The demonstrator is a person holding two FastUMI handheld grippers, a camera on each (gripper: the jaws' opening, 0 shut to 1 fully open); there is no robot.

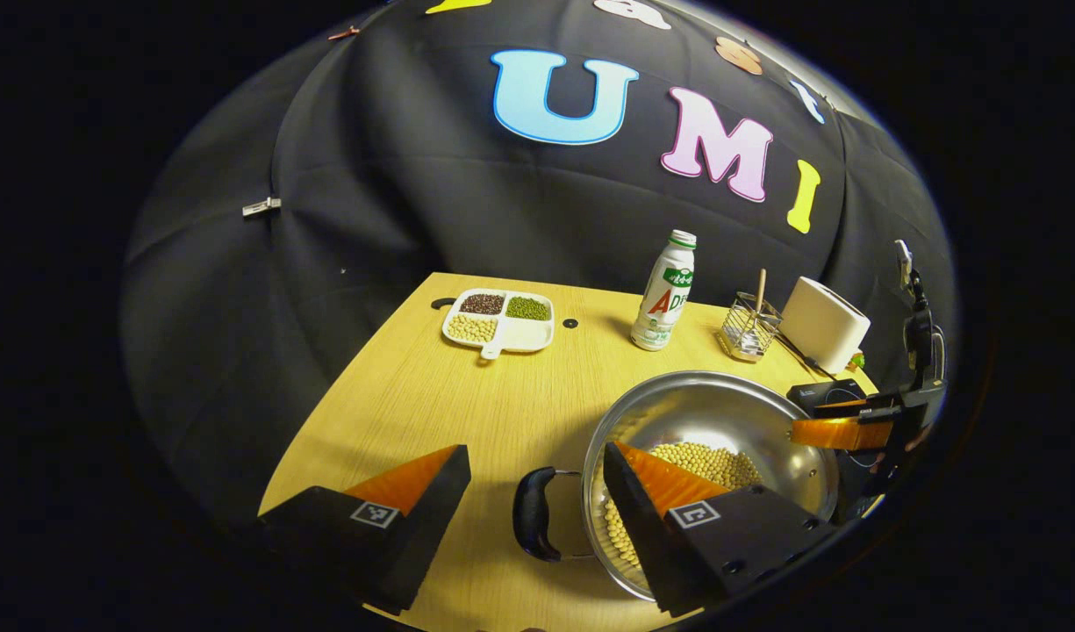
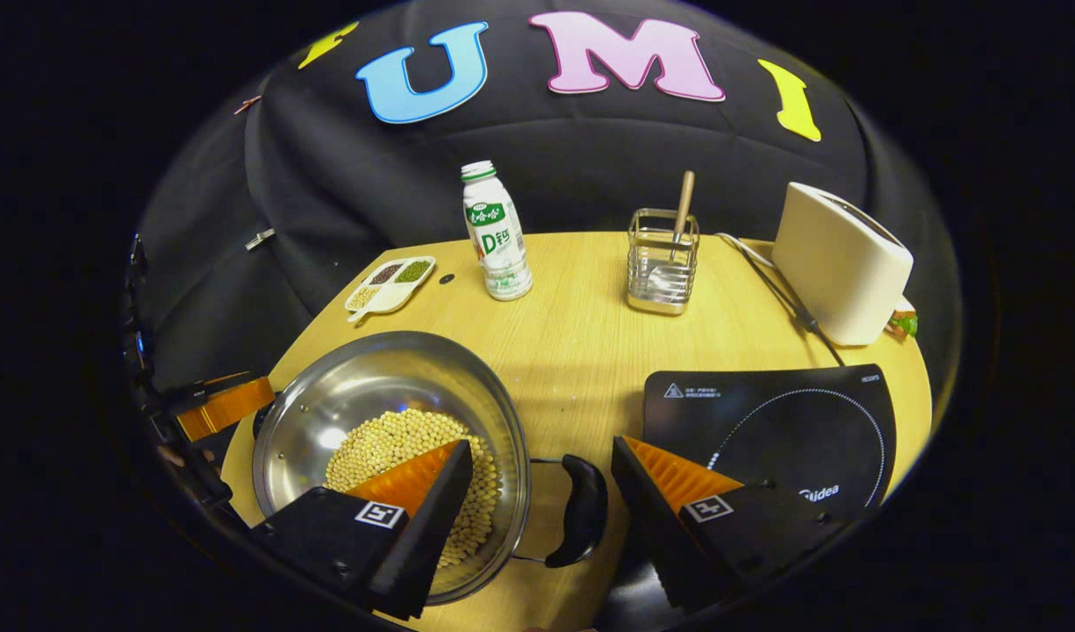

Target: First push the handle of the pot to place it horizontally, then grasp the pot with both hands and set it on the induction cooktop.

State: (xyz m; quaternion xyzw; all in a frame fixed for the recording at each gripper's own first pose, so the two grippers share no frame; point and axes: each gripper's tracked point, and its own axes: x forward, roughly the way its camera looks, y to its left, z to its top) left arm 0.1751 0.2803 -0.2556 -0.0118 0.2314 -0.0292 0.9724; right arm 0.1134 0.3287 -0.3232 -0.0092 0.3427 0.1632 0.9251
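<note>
A: What was in the pot [image 2: 388,421]?

B: Pale beans, on the table [image 2: 581,342] left of the induction cooktop [image 2: 791,421]. Divided dish [image 1: 499,320] held dark, green and pale grains.

A: Grippers?

B: Left gripper [image 1: 537,478] and right gripper [image 2: 541,470] both gaped wide, each straddling a pot handle [image 2: 581,509], gripping nothing. Cooktop print looked like "Midea".

Wedge-shaped claw [image 1: 533,478], square tag markings, small screws

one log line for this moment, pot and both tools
pot: beans inside, on table beside cooktop | left tool: open, straddling left handle | right tool: open, straddling right handle | lift: not yet
</note>
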